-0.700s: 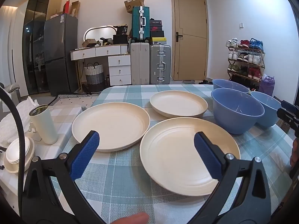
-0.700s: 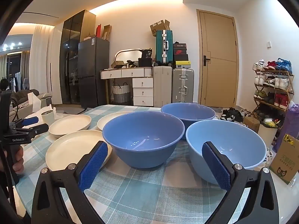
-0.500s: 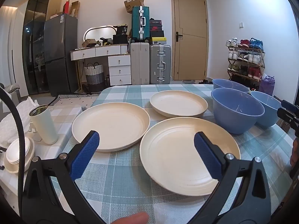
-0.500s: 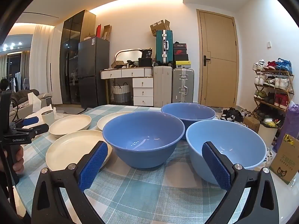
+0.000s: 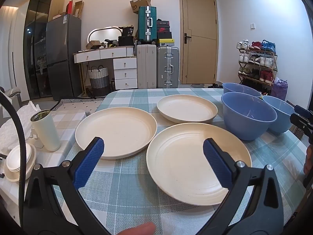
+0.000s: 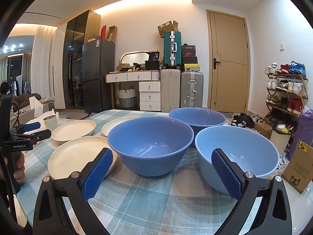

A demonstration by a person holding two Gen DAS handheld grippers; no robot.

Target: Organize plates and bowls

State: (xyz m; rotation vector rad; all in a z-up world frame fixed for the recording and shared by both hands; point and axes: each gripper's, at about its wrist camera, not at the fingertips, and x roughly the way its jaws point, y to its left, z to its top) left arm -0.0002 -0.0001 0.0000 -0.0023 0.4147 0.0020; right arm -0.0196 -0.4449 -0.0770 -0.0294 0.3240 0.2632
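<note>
Three cream plates lie on the checked tablecloth: a near one (image 5: 197, 162), a left one (image 5: 115, 131) and a smaller far one (image 5: 186, 110). Three blue bowls stand to their right: a dark middle one (image 6: 150, 145), a far one (image 6: 197, 118) and a lighter one (image 6: 236, 154) at the right. My left gripper (image 5: 153, 158) is open and empty, just in front of the near plate. My right gripper (image 6: 162, 168) is open and empty, in front of the middle and light bowls. The left gripper also shows in the right wrist view (image 6: 29, 131).
A white tumbler (image 5: 46, 130) and stacked small white dishes (image 5: 18, 159) sit on a side table at the left. A cardboard box (image 6: 298, 166) stands beside the table's right edge. Suitcases, a dresser and a shoe rack line the far wall.
</note>
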